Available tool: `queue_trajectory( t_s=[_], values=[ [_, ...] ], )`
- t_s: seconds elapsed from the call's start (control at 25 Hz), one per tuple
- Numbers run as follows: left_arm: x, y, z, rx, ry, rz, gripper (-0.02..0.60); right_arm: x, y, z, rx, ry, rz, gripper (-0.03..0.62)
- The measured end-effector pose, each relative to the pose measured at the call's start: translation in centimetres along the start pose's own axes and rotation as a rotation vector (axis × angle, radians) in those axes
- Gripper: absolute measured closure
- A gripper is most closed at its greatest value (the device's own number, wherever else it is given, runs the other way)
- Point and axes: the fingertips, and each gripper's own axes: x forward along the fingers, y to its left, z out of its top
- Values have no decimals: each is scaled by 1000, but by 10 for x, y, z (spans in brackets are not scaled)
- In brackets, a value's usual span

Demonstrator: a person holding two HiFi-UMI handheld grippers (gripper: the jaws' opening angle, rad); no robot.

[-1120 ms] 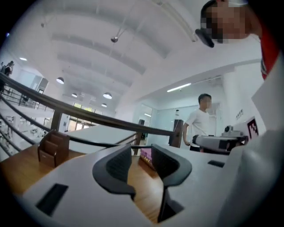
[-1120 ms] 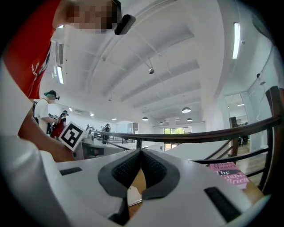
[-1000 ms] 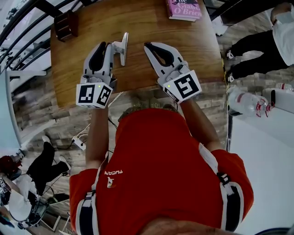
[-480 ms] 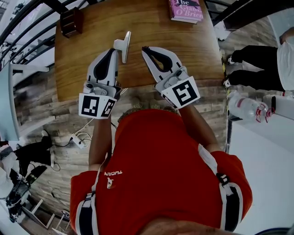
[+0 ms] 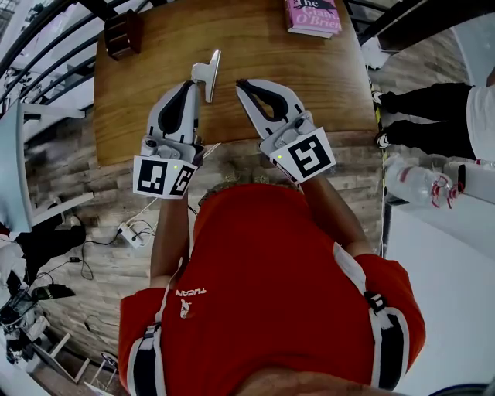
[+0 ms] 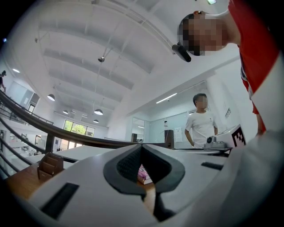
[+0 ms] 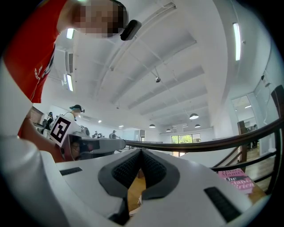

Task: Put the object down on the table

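A small white stand [image 5: 207, 73] with an upright plate rests on the wooden table [image 5: 255, 54]. It is just right of my left gripper's tip and not between the jaws. My left gripper [image 5: 191, 83] lies over the table's near edge. Its jaws are shut with nothing between them, and the left gripper view shows the pads [image 6: 128, 164] meeting at the tip [image 6: 142, 145]. My right gripper [image 5: 241, 82] lies beside it to the right, also shut and empty [image 7: 141, 150]. The stand does not show in the left gripper view.
A pink book [image 5: 312, 15] lies at the table's far right edge [image 7: 235, 179]. A dark wooden holder [image 5: 122, 35] stands at the far left corner [image 6: 49, 165]. A railing [image 5: 46, 31] runs past the left side. A person [image 5: 456, 108] stands on the floor to the right.
Both grippers and the white stand have barely shifted in the picture and keep the same places relative to each other. The person at the right has moved.
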Motion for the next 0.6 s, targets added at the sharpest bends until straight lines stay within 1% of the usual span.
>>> queue_trajectory(
  t_s=[0.6],
  values=[
    [-3,-2,1,0,-8,2,572,-4,1,1,-11,0,0,569]
  ],
)
